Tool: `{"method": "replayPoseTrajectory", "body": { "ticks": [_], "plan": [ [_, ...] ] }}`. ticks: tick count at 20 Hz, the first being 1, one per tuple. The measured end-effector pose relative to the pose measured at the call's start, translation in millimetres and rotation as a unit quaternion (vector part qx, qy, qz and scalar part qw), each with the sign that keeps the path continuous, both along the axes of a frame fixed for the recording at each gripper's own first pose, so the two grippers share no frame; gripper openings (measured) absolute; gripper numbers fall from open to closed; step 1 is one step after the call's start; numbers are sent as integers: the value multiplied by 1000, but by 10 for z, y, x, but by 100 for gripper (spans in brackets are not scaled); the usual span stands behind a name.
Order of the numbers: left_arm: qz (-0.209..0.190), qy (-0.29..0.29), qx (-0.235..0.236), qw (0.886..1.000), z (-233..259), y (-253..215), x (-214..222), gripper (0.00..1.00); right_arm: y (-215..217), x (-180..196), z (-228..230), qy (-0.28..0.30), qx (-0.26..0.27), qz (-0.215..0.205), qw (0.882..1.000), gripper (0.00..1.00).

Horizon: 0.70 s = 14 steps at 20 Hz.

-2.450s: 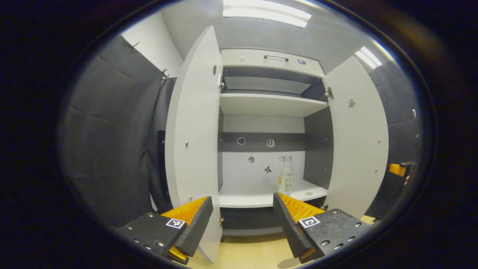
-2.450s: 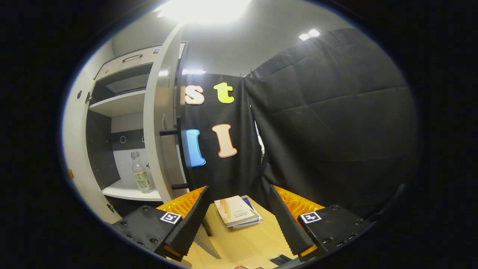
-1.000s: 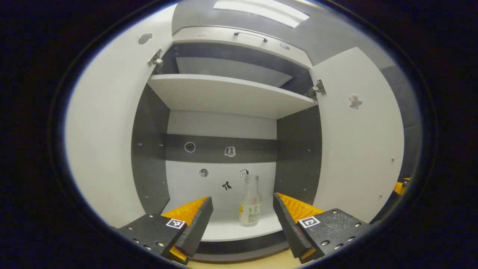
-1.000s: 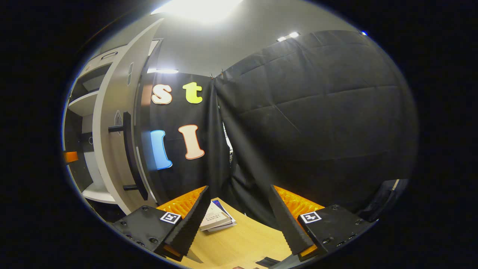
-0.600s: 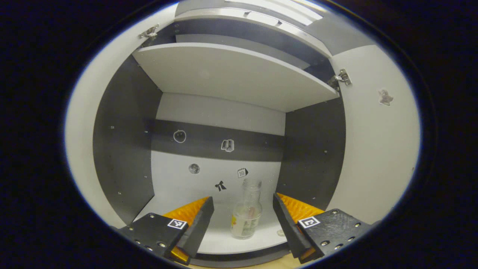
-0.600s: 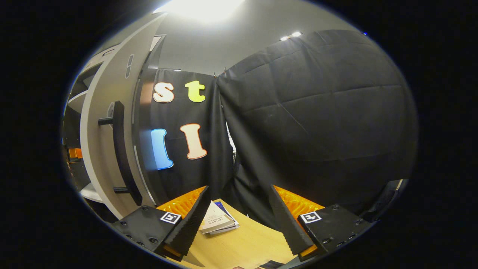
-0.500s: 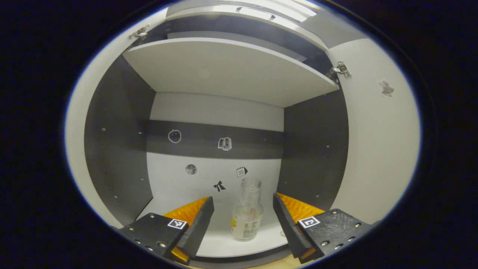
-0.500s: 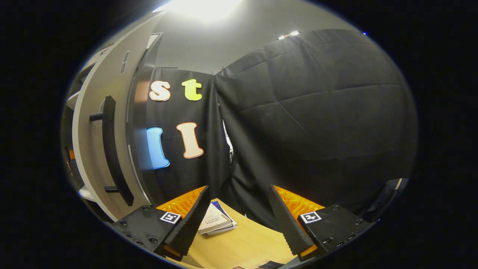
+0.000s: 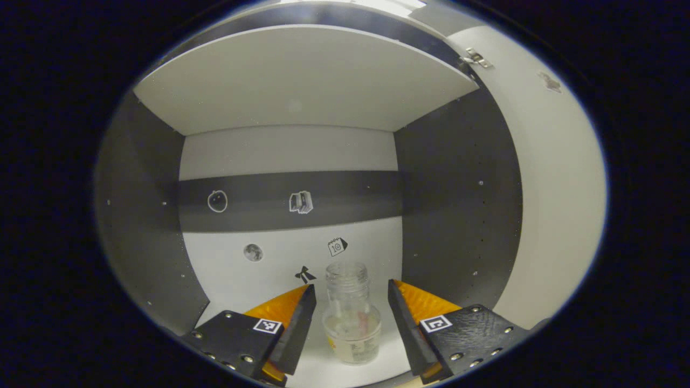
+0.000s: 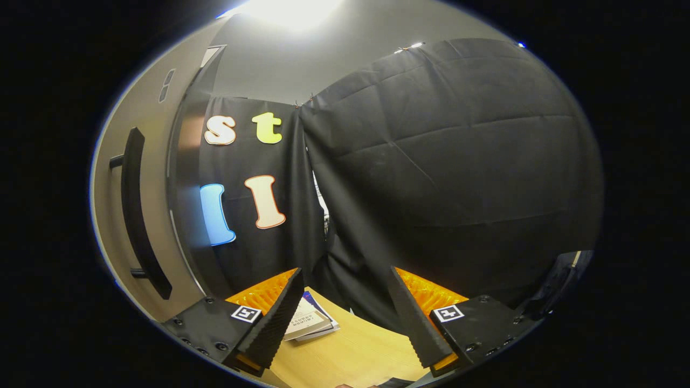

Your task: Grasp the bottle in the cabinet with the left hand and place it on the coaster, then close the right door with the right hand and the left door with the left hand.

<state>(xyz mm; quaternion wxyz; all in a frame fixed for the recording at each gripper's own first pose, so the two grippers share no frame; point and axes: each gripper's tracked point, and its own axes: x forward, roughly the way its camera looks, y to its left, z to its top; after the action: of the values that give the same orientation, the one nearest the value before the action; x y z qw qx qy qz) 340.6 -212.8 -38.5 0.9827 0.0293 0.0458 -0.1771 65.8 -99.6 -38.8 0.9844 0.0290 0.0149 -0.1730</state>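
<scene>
A clear glass bottle (image 9: 351, 318) with no cap and a pale label stands upright on the cabinet's lower shelf (image 9: 318, 372). My left gripper (image 9: 349, 312) is open, one finger on each side of the bottle, with a gap on both sides. In the right gripper view, my right gripper (image 10: 345, 302) hangs open over the wooden table (image 10: 350, 355), holding nothing. The right cabinet door (image 10: 116, 215) stands open at that view's left, its outer face and long dark handle (image 10: 135, 210) turned toward me.
An upper shelf (image 9: 302, 81) roofs the compartment, and dark side walls (image 9: 458, 205) close it in on both sides. Small stickers dot the back panel (image 9: 291, 242). A couple of books (image 10: 310, 322) lie on the table behind my right gripper's left finger.
My left gripper has pushed deeper into the cabinet, so the bottle now sits between its fingers, which have narrowed slightly. The right gripper has turned a little, bringing the door handle closer to the left edge.
</scene>
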Motion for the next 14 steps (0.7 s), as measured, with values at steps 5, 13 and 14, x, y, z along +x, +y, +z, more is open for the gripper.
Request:
{"method": "replayPoseTrajectory", "body": {
  "ticks": [5, 13, 14],
  "plan": [
    [0, 14, 3, 1000, -115, -32, 158, 77, -125, -16, -15, 1, 5, -16, 1000, 96],
    [-10, 26, -26, 999, -149, -90, 156, 42, -219, -40, -45, 5, 9, -20, 1000, 96],
    [-18, 29, -34, 999, -129, -110, 115, 43, -208, -22, -45, 5, 8, -18, 1000, 96]
  ]
}}
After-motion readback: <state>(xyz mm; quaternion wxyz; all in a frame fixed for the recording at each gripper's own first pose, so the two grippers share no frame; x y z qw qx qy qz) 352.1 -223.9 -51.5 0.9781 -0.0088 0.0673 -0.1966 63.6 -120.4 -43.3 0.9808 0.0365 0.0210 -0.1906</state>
